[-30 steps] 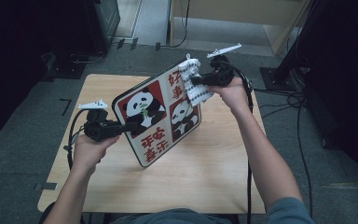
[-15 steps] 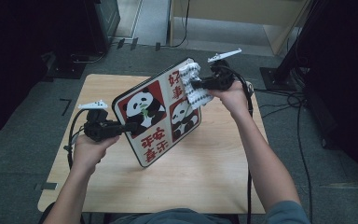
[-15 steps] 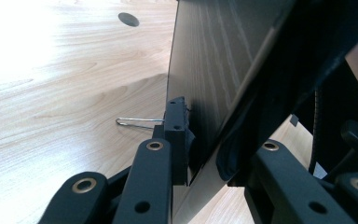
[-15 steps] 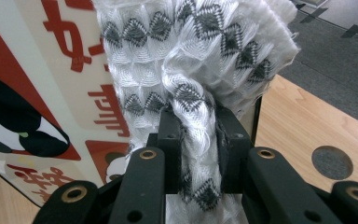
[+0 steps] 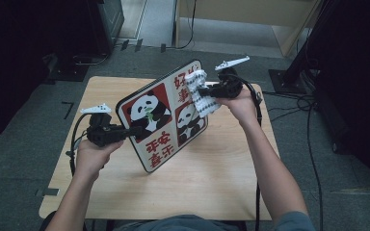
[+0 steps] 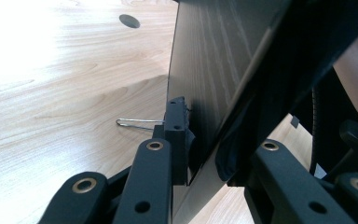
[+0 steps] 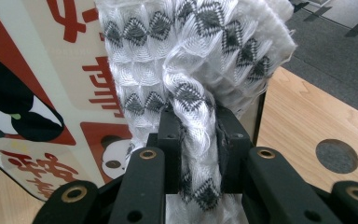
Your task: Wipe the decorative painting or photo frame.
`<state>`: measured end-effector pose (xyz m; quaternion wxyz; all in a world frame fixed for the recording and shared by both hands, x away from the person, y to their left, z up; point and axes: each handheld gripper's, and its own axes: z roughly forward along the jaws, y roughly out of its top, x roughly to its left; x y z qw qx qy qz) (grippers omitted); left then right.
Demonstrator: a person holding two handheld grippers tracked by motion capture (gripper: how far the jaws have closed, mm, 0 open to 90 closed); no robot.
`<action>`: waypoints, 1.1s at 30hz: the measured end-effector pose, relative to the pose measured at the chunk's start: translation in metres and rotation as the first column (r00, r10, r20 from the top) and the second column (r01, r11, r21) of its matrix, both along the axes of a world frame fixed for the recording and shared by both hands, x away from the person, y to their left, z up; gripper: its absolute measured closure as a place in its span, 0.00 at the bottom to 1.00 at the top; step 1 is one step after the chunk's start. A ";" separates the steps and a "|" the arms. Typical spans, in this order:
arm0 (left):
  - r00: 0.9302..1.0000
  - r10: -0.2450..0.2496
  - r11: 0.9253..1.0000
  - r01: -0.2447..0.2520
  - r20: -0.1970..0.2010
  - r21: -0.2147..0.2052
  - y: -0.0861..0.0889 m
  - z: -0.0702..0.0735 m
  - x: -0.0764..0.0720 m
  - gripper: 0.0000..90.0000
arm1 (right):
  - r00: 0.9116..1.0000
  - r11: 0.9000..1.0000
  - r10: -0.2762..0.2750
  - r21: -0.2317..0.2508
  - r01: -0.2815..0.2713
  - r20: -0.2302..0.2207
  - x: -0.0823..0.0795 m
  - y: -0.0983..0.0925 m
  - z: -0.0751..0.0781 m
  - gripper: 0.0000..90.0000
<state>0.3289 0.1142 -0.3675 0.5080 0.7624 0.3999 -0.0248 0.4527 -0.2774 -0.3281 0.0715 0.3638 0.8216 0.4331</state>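
- The panda board [image 5: 161, 118] is a flat rounded rectangle with red and cream panels, two black-and-white pandas and red Chinese characters too small to read surely; its back looks dark wood-grained in the left gripper view [image 6: 214, 60].
- It is held tilted above the wooden table [image 5: 221, 187], at the centre of the high view.
- The left gripper [image 5: 134, 131] is clamped on the board's lower-left edge.
- The right gripper [image 5: 203, 90], at upper right, is closed on a white cloth [image 7: 191, 70] with grey diamond pattern, pressed against the board's upper right face [image 7: 51, 93].
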 end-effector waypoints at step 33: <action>1.000 -0.001 1.000 0.001 0.004 -0.001 0.000 0.000 0.000 0.86 | 0.999 0.999 0.002 0.033 0.000 -0.036 -0.001 -0.007 -0.033 0.84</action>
